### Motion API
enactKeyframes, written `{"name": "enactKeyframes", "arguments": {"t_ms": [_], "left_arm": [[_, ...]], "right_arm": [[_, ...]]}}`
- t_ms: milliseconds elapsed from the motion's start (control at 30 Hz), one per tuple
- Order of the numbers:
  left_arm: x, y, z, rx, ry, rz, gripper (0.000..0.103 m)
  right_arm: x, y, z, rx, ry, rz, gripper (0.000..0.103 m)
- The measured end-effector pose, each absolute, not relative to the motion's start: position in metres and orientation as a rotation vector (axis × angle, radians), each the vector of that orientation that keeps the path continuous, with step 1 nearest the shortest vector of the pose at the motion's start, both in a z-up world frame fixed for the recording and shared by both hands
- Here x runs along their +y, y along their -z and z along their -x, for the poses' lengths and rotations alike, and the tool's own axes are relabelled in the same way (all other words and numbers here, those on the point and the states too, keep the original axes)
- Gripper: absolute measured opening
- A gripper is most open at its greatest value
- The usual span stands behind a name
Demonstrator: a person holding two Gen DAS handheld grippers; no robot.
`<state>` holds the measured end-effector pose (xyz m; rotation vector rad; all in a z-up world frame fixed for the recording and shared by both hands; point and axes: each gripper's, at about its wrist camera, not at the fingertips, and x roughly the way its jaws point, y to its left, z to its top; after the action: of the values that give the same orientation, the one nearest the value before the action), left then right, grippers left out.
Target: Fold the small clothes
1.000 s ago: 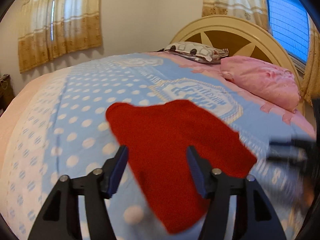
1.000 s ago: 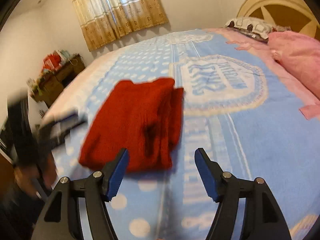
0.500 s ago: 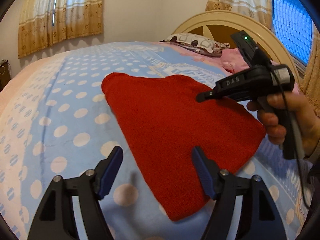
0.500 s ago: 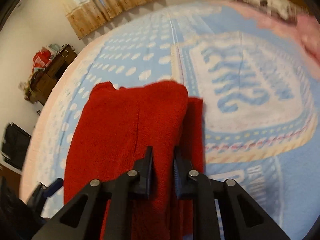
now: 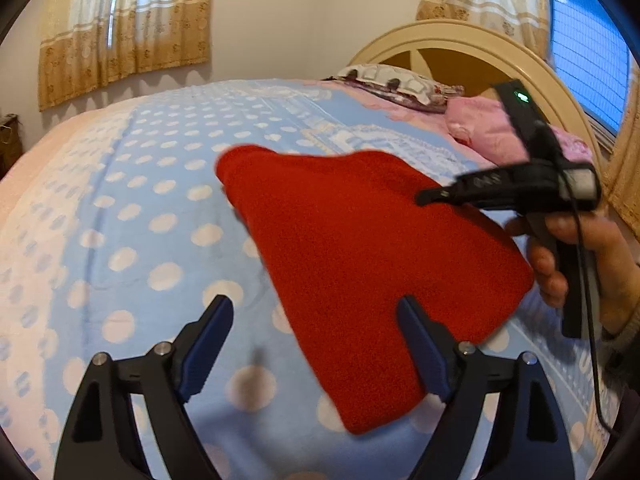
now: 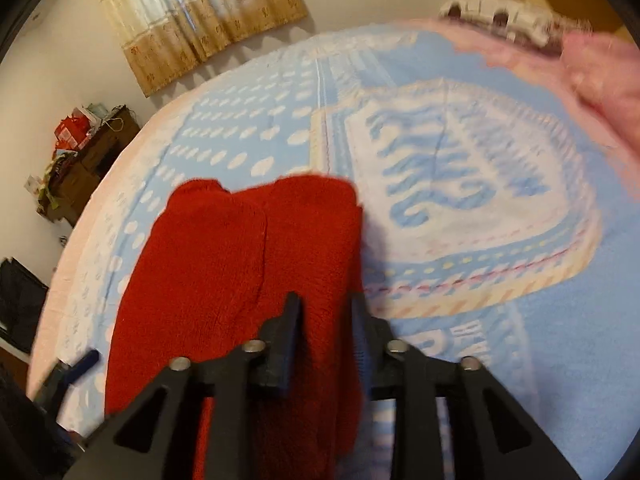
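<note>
While the red garment [image 5: 360, 264] lay flat on the blue dotted blanket [image 5: 132, 216] in the middle of the bed, already folded into a narrow shape with 1 seam showing along its length, the right gripper [image 6: 326, 316] was low over its right side. Its 2 fingers stood close together with a strip of red cloth between them, so I judged that they were closing on the edge of the garment, but the picture was blurred and I could not tell if the pinch was firm. The left gripper [image 5: 316, 344] hovered above the near end of the garment with its fingers spread wide and nothing between them; 1 finger was over the blanket and the other over the cloth.

The risk, in my judgement, was in the grip of the right gripper. If it held only the top layer, a lift would open the fold instead of carrying it over. If it also caught the blanket under the cloth, the blanket would rise and the garment would slide. The pink pillow [image 5: 492, 128] and the headboard [image 5: 472, 40] were well apart and in no danger.
</note>
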<state>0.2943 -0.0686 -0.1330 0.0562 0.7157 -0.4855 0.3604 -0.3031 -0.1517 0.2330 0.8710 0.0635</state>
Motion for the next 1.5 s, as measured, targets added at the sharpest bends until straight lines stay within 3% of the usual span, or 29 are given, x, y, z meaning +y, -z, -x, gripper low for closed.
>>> {"name": "enactKeyframes", "arguments": {"t_ms": [67, 167, 533, 600, 667, 733, 1167, 1233, 1300, 1500], "left_arm": [[-0.064, 0.117, -0.296, 0.685, 0.457, -0.056, 0.087], [-0.062, 0.099, -0.305, 0.638, 0.388, -0.083, 0.099], [-0.09, 0.151, -0.339, 0.779, 0.364, -0.108, 0.1], [-0.095, 0.15, -0.336, 0.769, 0.365, -0.128, 0.1], [-0.098, 0.148, -0.333, 0.765, 0.371, -0.138, 0.1], [-0.098, 0.149, -0.331, 0.768, 0.372, -0.134, 0.1], [-0.098, 0.147, -0.32, 0.775, 0.377, -0.098, 0.1], [-0.098, 0.147, -0.32, 0.776, 0.374, -0.095, 0.1], [-0.097, 0.146, -0.318, 0.776, 0.372, -0.094, 0.1], [-0.097, 0.145, -0.303, 0.787, 0.413, -0.092, 0.1]], "right_arm": [[-0.294, 0.133, -0.346, 0.807, -0.077, -0.175, 0.054], [-0.272, 0.108, -0.325, 0.719, -0.15, -0.116, 0.054], [-0.253, 0.162, -0.316, 0.869, -0.147, 0.065, 0.054], [-0.271, 0.167, -0.314, 0.894, -0.142, -0.002, 0.055], [-0.284, 0.172, -0.317, 0.919, -0.146, -0.074, 0.064], [-0.295, 0.179, -0.32, 0.944, -0.169, -0.186, 0.064], [-0.239, 0.124, -0.282, 0.706, -0.016, 0.182, 0.065], [-0.231, 0.132, -0.29, 0.756, -0.02, 0.219, 0.059], [-0.234, 0.143, -0.298, 0.818, -0.016, 0.217, 0.033], [-0.246, 0.157, -0.29, 0.847, -0.004, 0.222, 0.032]]}}
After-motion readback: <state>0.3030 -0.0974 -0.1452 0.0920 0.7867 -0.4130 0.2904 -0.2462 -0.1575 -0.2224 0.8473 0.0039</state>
